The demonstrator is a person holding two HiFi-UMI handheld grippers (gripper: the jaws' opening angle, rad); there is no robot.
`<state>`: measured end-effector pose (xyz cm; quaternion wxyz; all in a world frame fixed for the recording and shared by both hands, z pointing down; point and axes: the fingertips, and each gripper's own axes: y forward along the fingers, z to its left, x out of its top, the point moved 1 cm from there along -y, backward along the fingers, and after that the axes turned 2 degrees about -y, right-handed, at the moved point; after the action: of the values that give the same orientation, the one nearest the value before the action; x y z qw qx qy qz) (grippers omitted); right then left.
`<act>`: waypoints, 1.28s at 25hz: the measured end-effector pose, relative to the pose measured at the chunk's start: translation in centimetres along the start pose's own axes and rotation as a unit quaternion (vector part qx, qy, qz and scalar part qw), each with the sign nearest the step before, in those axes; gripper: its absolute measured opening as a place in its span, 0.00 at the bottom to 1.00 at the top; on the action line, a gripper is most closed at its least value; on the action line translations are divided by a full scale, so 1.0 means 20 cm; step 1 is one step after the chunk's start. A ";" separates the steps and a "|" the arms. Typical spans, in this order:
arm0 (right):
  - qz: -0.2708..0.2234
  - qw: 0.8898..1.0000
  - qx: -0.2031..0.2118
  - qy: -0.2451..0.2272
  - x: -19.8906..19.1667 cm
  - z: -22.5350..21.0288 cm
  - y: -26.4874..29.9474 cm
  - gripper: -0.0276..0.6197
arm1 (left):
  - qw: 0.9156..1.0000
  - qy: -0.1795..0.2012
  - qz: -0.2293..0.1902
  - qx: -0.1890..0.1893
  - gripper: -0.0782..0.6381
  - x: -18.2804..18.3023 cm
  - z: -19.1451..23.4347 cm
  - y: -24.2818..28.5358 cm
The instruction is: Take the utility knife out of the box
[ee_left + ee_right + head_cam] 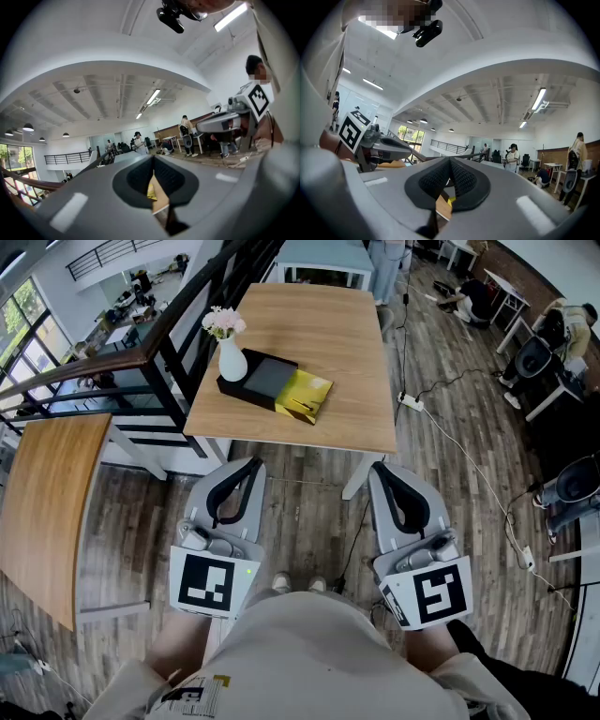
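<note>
From the head view, a pale wooden bench (319,334) with a smooth top and white legs stands on a floor (309,512) of grey-brown planks. On the bench lies a flat, black, rectangular box (265,379) with a glossy yellow flap (305,396) at its near end. A round-bellied white vase (232,360) of pink flowers (223,322) stands just beside the box. The utility knife cannot be made out from here. Low in the frame, well short of the bench, are the left hand-held gripper (251,466) and the right hand-held gripper (380,469). Both are smooth grey plastic, each with a white cube of black square markers at the back and its tips drawn together. The left gripper view adds what the head view misses. Black, finely ribbed pads (136,176) line a rounded hollow, the jaws meet at the tip with nothing between them, and a sliver of wood and yellow shows through the slit. The other tool appears at the right edge. The right gripper view shows the same ribbed lining and jaws closed on nothing. Only it takes in a row of round ceiling lamps (423,121) and tall windows (414,136).
</note>
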<state>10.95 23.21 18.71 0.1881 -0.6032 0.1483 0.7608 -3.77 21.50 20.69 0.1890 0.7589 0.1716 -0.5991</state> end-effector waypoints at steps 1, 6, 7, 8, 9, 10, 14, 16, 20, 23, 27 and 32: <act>0.000 1.000 -0.002 -0.005 0.00 0.00 0.00 0.04 | 1.000 0.001 0.001 0.001 0.11 0.00 0.00 0.00; -0.004 1.000 -0.007 -0.011 -0.02 0.00 0.01 0.04 | 1.000 0.000 0.004 0.002 0.11 0.00 0.00 0.01; -0.004 1.000 -0.006 -0.010 -0.02 0.00 0.01 0.04 | 1.000 0.000 0.005 0.002 0.11 0.00 0.00 0.01; -0.002 1.000 -0.004 -0.009 -0.03 0.00 0.02 0.04 | 1.000 -0.001 0.006 0.002 0.11 -0.01 0.00 0.01; -0.001 1.000 -0.004 -0.008 -0.03 0.00 0.02 0.04 | 1.000 -0.002 0.007 0.002 0.11 -0.01 0.00 0.02; -0.001 1.000 -0.003 -0.005 -0.04 0.00 0.02 0.04 | 1.000 -0.003 0.007 0.002 0.11 -0.01 -0.01 0.02; 0.003 1.000 0.002 0.011 -0.05 -0.03 0.01 0.04 | 1.000 0.002 0.009 0.004 0.11 -0.02 -0.03 0.03; 0.006 1.000 0.006 0.013 -0.07 -0.05 0.01 0.04 | 1.000 0.003 0.013 0.007 0.11 -0.03 -0.05 0.04; 0.009 1.000 0.011 0.006 -0.09 -0.08 0.00 0.04 | 1.000 -0.004 0.019 0.005 0.11 -0.06 -0.09 0.06; 0.011 1.000 0.020 0.021 -0.11 -0.11 -0.01 0.04 | 1.000 0.002 0.025 0.006 0.11 -0.08 -0.12 0.07; 0.013 0.999 0.029 0.038 -0.16 -0.15 -0.01 0.04 | 0.999 0.001 0.031 0.010 0.11 -0.11 -0.17 0.09; 0.018 0.998 0.037 0.044 -0.20 -0.18 -0.02 0.04 | 0.999 -0.002 0.038 0.020 0.11 -0.13 -0.19 0.11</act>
<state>15.12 21.54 21.87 0.1903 -0.6256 0.1954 0.7308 -0.03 21.46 24.25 0.1971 0.7674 0.1304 -0.5960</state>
